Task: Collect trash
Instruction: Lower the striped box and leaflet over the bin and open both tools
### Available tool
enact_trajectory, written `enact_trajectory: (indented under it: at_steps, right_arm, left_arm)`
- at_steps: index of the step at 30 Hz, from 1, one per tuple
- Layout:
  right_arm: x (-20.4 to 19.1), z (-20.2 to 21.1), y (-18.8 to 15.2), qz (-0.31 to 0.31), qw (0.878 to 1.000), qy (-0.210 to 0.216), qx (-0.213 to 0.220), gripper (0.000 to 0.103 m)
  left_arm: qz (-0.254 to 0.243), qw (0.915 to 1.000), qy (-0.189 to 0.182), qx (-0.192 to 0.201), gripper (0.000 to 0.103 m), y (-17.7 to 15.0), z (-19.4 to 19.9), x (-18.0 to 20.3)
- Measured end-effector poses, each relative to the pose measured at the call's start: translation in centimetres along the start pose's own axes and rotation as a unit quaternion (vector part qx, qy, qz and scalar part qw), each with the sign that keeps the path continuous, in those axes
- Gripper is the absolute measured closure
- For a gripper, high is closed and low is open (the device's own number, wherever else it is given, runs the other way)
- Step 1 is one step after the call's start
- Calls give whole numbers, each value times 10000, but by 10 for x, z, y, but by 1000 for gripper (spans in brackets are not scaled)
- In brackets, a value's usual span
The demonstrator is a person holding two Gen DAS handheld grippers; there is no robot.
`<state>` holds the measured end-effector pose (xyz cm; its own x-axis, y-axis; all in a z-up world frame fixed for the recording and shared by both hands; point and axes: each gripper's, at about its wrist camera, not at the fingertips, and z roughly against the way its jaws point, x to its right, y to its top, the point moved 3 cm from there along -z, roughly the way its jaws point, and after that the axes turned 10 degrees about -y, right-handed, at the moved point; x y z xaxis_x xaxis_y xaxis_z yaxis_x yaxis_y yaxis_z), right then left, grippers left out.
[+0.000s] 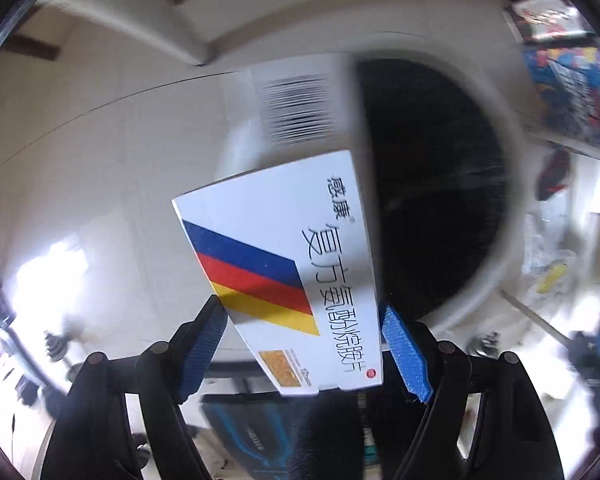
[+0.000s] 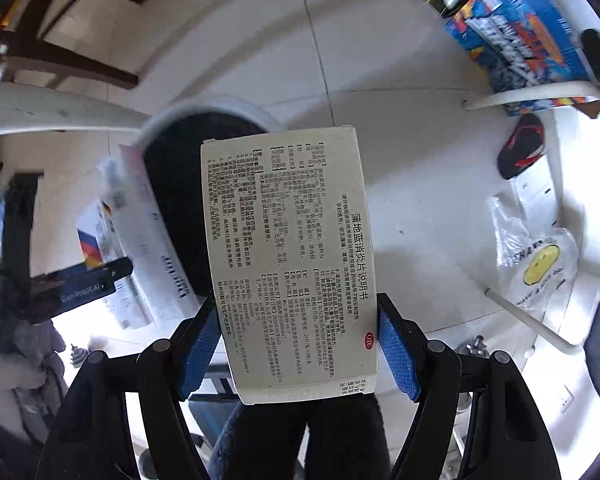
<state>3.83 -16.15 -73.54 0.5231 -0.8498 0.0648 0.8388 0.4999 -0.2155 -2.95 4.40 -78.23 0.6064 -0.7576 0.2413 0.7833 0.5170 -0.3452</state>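
Observation:
My left gripper is shut on a white medicine box with blue, red and yellow stripes and holds it over the left rim of a round white trash bin with a black inside. My right gripper is shut on a cream medicine box covered in small black print, held above the same bin. In the right wrist view the left gripper with its striped box shows at the left, beside the bin.
A colourful blue carton and a red and black slipper lie at the right on the pale tiled floor. A clear plastic bag with a yellow print lies near white chair legs. A dark wooden chair frame stands upper left.

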Motion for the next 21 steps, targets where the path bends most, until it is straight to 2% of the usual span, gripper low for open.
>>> enact_trajectory:
  at_steps: [2, 4, 10, 14, 15, 16, 18, 21]
  right_arm:
    - [-3, -14, 6, 24, 10000, 24, -70, 28]
    - [-5, -24, 10, 23, 9999, 60, -147, 28]
    - [-9, -28, 16, -22, 9993, 308, -206, 27]
    - [-22, -34, 18, 28, 9972, 642, -395, 26]
    - [-25, -36, 19, 4, 9963, 717, -471, 25]
    - [-30, -41, 20, -3, 9951, 814, -564, 19]
    - [-36, -45, 21, -17, 9938, 923, -620, 7]
    - [-43, -44, 22, -40, 9941, 930, -557, 4]
  left_arm:
    - [-129, 9998, -126, -71, 27, 5, -5, 14]
    - [27, 9990, -406, -188, 27, 9, -6, 15]
    - [351, 9972, -512, 422, 26, 3, 42, -3]
    - [594, 9963, -474, 404, 26, -5, 53, -22]
    - [608, 9964, -402, 425, 19, -7, 53, -28]
    - [593, 9967, -291, 471, 14, -9, 55, -33]
    - [535, 9968, -42, 591, 13, -14, 57, -37]
    - [556, 9957, 97, 730, 0, -25, 61, -40]
